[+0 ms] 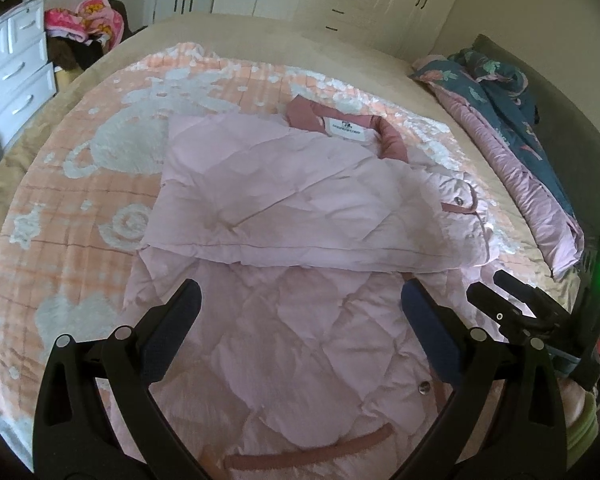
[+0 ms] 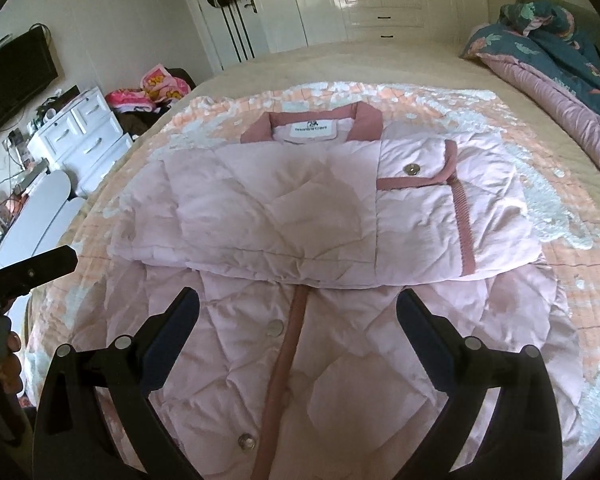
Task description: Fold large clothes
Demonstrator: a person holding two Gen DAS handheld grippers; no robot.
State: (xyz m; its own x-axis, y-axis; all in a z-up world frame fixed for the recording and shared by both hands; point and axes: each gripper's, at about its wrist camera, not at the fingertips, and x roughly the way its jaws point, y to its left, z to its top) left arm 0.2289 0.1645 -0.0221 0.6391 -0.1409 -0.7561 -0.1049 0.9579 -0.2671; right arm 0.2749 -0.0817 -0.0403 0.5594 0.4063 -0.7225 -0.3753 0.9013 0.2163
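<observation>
A pale pink quilted jacket (image 1: 292, 200) with a dusty-rose collar lies flat on the bed, its sleeves folded across the chest. It also shows in the right wrist view (image 2: 300, 216), with a buttoned pocket flap (image 2: 414, 168) and rose placket. My left gripper (image 1: 300, 296) is open and empty, hovering over the jacket's lower half. My right gripper (image 2: 298, 304) is open and empty too, above the placket just below the folded sleeves. The right gripper's body (image 1: 512, 312) shows at the right of the left wrist view.
The jacket lies on a peach and white quilt (image 1: 100, 168) over a beige bed. A rolled blue floral duvet (image 2: 560, 60) lies along the right side. A white drawer unit (image 2: 84, 128) and a pile of pink clothes (image 2: 156, 88) stand at left. White wardrobes (image 2: 340, 0) line the back.
</observation>
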